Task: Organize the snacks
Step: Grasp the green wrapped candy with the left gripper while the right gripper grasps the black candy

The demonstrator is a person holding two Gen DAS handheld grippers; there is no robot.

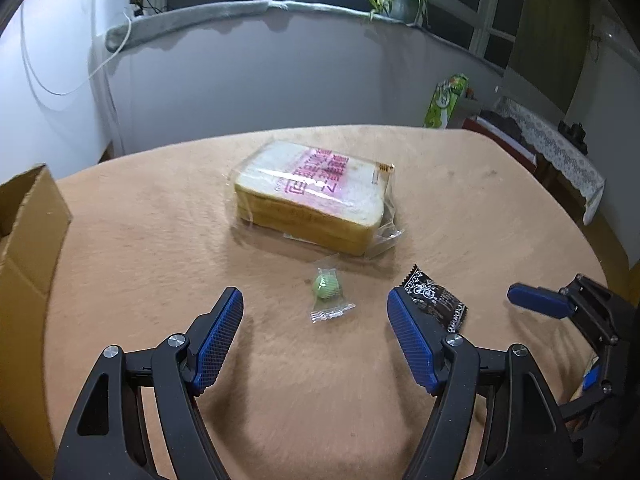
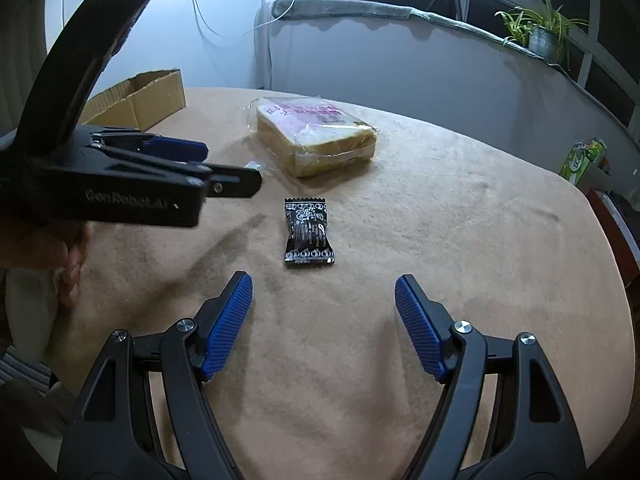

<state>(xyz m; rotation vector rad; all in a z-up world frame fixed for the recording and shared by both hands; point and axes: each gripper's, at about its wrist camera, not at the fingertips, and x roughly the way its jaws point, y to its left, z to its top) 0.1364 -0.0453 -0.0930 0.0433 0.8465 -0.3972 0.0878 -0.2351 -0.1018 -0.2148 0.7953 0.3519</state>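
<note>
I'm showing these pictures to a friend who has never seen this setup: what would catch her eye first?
Probably the bagged bread with pink print, lying mid-table on the tan cloth. Nearer, a green candy sits ahead of the open left hand-held gripper, and a black snack packet lies ahead of the open right hand-held gripper.

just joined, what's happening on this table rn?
A person holds two handheld grippers over a tan-covered table; both are open and empty. The left gripper is lined up on a small green candy in clear wrap. The right gripper faces a black snack packet just ahead of it. A bagged loaf of sliced bread lies further back, and an open cardboard box sits at the table's left edge. Nothing is picked up yet.
</note>
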